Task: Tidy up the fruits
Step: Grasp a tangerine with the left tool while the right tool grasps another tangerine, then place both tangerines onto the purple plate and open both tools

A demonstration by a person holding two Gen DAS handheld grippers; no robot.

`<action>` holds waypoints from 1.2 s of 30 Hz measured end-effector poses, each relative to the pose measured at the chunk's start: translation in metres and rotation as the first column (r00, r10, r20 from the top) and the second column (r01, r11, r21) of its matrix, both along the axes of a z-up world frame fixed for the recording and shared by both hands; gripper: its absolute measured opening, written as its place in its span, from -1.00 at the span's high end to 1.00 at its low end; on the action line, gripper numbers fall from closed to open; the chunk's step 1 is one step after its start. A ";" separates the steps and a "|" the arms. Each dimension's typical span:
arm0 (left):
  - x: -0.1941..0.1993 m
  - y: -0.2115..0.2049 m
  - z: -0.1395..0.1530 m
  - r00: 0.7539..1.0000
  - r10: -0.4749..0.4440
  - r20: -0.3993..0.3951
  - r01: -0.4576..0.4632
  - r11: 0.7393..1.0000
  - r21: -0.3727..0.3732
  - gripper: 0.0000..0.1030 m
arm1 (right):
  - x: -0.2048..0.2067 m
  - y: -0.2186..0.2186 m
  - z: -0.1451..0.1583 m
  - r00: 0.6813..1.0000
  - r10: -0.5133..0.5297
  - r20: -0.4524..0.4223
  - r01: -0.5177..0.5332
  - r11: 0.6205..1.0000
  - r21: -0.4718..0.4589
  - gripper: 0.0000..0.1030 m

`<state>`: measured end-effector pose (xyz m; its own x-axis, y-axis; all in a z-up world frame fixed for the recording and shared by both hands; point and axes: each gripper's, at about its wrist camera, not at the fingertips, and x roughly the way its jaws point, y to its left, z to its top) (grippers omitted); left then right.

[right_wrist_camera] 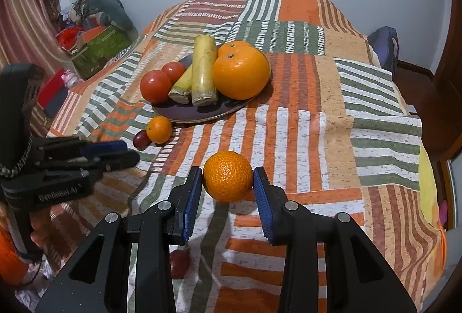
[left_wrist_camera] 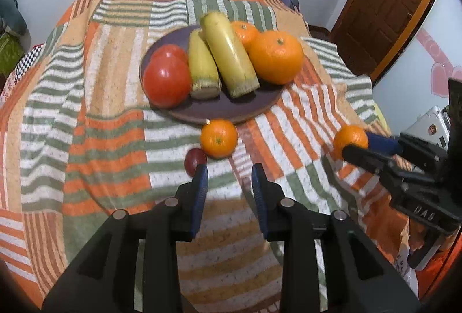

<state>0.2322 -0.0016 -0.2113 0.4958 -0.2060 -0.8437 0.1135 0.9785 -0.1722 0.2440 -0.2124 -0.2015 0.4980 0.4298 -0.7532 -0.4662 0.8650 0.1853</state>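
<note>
Right gripper (right_wrist_camera: 228,178) clamps a pebbly-skinned mandarin (right_wrist_camera: 228,176) above the striped cloth (right_wrist_camera: 303,139), at six o'clock from the dark plate (right_wrist_camera: 202,115) of fruit, while the left gripper (left_wrist_camera: 229,173) stands parted, holding nothing.

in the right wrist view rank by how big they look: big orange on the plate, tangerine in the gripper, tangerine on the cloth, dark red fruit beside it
1. big orange
2. gripped tangerine, though nearness inflates it
3. cloth tangerine
4. dark red fruit
</note>
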 end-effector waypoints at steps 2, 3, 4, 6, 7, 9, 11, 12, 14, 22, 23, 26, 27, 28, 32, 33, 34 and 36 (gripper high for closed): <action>0.007 -0.001 0.002 1.000 -0.006 0.003 0.006 1.000 0.010 0.41 | 0.003 -0.002 -0.002 1.000 -0.002 -0.004 0.002 1.000 0.003 0.35; 0.011 -0.003 0.002 1.000 -0.010 0.004 0.010 1.000 0.020 0.33 | 0.004 -0.003 -0.002 1.000 -0.002 -0.006 0.002 1.000 0.003 0.35; 0.015 -0.004 0.002 1.000 -0.017 0.007 0.017 0.999 0.030 0.20 | 0.005 -0.003 -0.003 1.000 -0.002 -0.007 0.002 1.000 0.004 0.35; 0.024 -0.007 -0.002 1.000 -0.021 0.010 0.021 0.998 0.055 0.07 | 0.007 -0.004 -0.005 1.000 -0.003 -0.012 0.003 1.000 0.007 0.35; 0.027 -0.008 -0.004 1.000 -0.025 0.006 0.024 0.998 0.060 0.07 | 0.008 -0.004 -0.006 1.000 -0.002 -0.014 0.002 1.000 0.007 0.35; 0.036 -0.009 -0.011 0.999 -0.033 -0.005 0.033 0.997 0.070 0.07 | 0.010 -0.004 -0.008 1.000 -0.001 -0.018 0.001 1.000 0.007 0.35; 0.042 -0.010 -0.017 0.999 -0.034 -0.008 0.035 0.996 0.087 0.07 | 0.012 -0.004 -0.010 1.000 0.001 -0.022 -0.001 1.000 0.008 0.35; 0.045 -0.011 -0.021 0.999 -0.040 -0.012 0.041 0.995 0.094 0.10 | 0.013 -0.004 -0.011 1.000 0.001 -0.024 -0.001 1.000 0.007 0.35; 0.048 -0.011 -0.024 0.999 -0.048 -0.011 0.049 0.994 0.094 0.33 | 0.015 -0.005 -0.011 1.000 0.002 -0.026 -0.002 1.000 0.008 0.35; 0.044 -0.004 -0.018 0.999 -0.042 0.014 0.041 0.996 0.082 0.33 | 0.026 -0.002 -0.010 1.000 0.003 -0.019 -0.003 1.000 0.012 0.35; 0.044 -0.001 -0.015 0.999 -0.037 0.022 0.035 0.997 0.075 0.33 | 0.027 -0.002 -0.008 1.000 0.005 -0.015 -0.005 1.000 0.014 0.35; 0.046 0.005 -0.004 0.999 -0.024 0.039 0.022 0.998 0.059 0.33 | 0.032 0.001 -0.001 1.000 0.007 0.008 -0.007 1.000 0.022 0.35; 0.048 0.008 0.002 0.999 -0.018 0.048 0.016 0.998 0.055 0.33 | 0.036 0.002 0.004 1.000 0.007 0.020 -0.007 1.000 0.025 0.35; 0.049 0.010 0.006 0.998 -0.013 0.055 0.010 0.999 0.052 0.33 | 0.038 0.004 0.007 1.000 0.006 0.028 -0.007 1.000 0.027 0.35; 0.059 0.019 0.025 0.995 0.006 0.100 -0.011 0.998 0.054 0.33 | 0.054 0.012 0.023 0.997 0.006 0.073 -0.008 0.999 0.032 0.35; 0.062 0.022 0.030 0.994 0.011 0.111 -0.017 0.998 0.054 0.33 | 0.056 0.014 0.025 0.997 0.007 0.081 -0.009 0.999 0.032 0.35; 0.065 0.024 0.033 0.993 0.016 0.119 -0.022 0.998 0.052 0.33 | 0.060 0.016 0.029 0.996 0.008 0.092 -0.011 0.999 0.033 0.35; 0.073 0.029 0.040 0.991 0.027 0.133 -0.033 0.998 0.045 0.33 | 0.068 0.023 0.036 0.993 0.010 0.114 -0.013 0.999 0.031 0.35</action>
